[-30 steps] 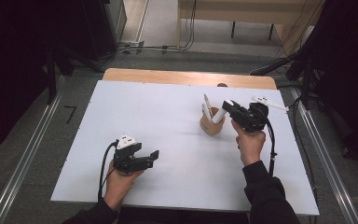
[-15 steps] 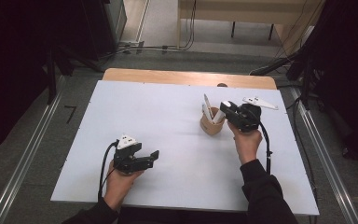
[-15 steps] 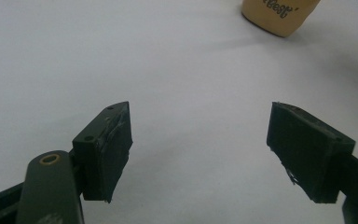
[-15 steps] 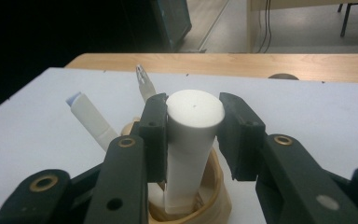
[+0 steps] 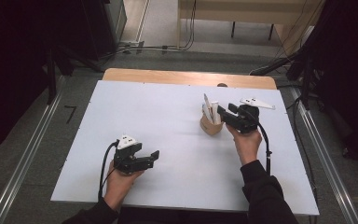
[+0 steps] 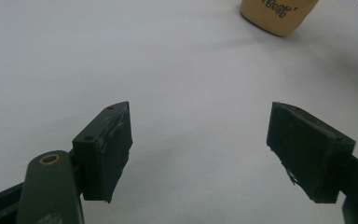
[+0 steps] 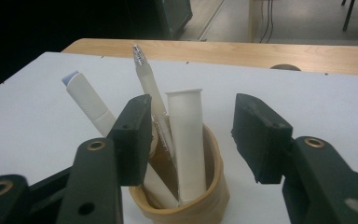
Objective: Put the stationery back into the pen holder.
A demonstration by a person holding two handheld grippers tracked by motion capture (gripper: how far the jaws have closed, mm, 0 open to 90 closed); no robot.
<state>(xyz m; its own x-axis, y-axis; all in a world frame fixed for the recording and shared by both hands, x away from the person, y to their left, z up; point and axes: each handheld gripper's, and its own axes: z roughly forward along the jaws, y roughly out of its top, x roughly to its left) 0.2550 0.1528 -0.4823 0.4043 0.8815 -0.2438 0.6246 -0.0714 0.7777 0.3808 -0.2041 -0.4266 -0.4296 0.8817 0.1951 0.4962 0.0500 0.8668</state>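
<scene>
Your right gripper sits just beside the cup on the right half of the white surface, its jaws level with the things standing in it. In the right gripper view the right gripper has its jaws spread on either side of the white tube; they have just been opening, and neither pad presses on the tube, so the grip is released. The tube stands upright in the cup, its lower end inside and its flared top above the rim. Beside it, a pen with a silver tip leans away, and a marker with a pale blue cap leans further out to that side.

Your left gripper rests low over the near left part of the surface, well apart from the cup. In the left gripper view the left gripper shows its jaws wide apart with nothing between them, just bare surface, and the cup far off at the top edge.
</scene>
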